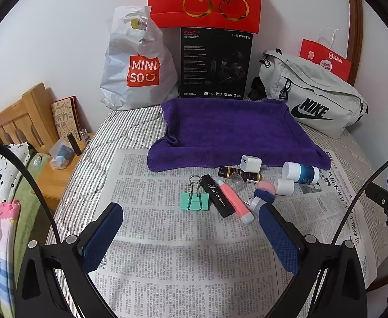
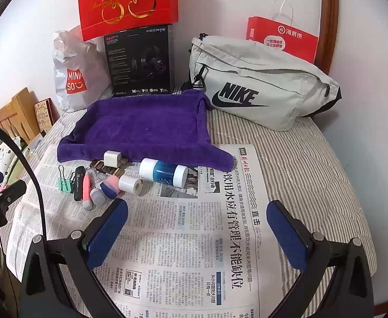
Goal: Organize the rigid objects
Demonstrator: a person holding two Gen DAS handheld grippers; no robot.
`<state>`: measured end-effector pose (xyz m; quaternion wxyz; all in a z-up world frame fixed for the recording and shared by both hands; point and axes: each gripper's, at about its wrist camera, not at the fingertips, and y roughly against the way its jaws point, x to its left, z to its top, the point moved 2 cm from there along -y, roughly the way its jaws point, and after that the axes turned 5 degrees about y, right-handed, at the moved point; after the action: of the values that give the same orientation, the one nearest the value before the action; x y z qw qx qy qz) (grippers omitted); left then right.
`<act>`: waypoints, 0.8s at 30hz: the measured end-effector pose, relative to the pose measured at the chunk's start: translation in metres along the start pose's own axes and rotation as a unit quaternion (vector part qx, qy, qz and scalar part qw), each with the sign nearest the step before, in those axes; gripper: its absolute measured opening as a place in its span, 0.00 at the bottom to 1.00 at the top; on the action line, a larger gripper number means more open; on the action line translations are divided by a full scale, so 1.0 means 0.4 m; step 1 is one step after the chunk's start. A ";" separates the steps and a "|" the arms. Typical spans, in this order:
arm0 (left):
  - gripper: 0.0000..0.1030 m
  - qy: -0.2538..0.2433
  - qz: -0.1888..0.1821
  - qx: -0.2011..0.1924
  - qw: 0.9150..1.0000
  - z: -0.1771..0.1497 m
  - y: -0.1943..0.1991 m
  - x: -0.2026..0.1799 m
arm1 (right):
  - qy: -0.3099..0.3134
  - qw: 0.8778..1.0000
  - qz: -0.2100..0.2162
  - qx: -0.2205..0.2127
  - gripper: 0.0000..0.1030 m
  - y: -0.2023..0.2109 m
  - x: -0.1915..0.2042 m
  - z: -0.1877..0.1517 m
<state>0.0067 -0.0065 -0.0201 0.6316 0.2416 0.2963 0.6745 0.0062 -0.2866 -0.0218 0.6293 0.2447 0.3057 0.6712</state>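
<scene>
Small rigid objects lie in a loose row on the newspaper (image 1: 180, 238) in front of a purple towel (image 1: 228, 129): a green binder clip (image 1: 195, 198), a black stick (image 1: 217, 195), a pink tube (image 1: 235, 202), a white charger (image 1: 251, 163), a dark bottle (image 1: 240, 174), a white-and-blue bottle (image 1: 301, 172) and a white cap (image 1: 285, 186). My left gripper (image 1: 191, 225) is open and empty, just short of the clip. My right gripper (image 2: 198, 221) is open and empty over bare newspaper (image 2: 194, 238), right of the white-and-blue bottle (image 2: 163, 172) and the towel (image 2: 143, 127).
On the striped bed, behind the towel, stand a Miniso bag (image 1: 137, 66), a black headset box (image 1: 215, 63), a red gift bag (image 1: 204, 0), a grey Nike bag (image 1: 315, 98) and a red paper bag (image 1: 326, 58). A wooden nightstand (image 1: 53, 169) is on the left.
</scene>
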 end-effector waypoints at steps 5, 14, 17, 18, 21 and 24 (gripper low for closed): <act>1.00 -0.002 -0.001 0.002 1.000 -0.002 -0.003 0.000 | -0.004 1.000 0.002 -0.002 1.00 0.002 -0.002 -0.001; 1.00 0.002 0.001 0.004 1.000 -0.003 -0.007 0.003 | -0.004 1.000 -0.002 -0.003 1.00 0.005 -0.002 0.002; 1.00 0.000 0.000 0.002 1.000 -0.002 -0.007 0.005 | -0.004 1.000 -0.002 -0.003 1.00 0.005 -0.002 0.001; 1.00 0.000 0.001 0.002 1.000 -0.001 -0.007 0.005 | -0.005 1.000 -0.001 -0.003 1.00 0.004 -0.001 0.002; 1.00 0.000 0.000 0.002 1.000 0.000 -0.007 0.006 | -0.002 1.000 -0.002 -0.002 1.00 0.004 0.000 0.002; 1.00 0.000 -0.001 0.004 1.000 0.002 -0.009 0.006 | -0.001 1.000 -0.004 -0.003 1.00 0.005 0.000 0.002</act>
<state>0.0096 -0.0038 -0.0223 0.6312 0.2440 0.2993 0.6726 0.0053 -0.2863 -0.0196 0.6330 0.2424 0.3038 0.6695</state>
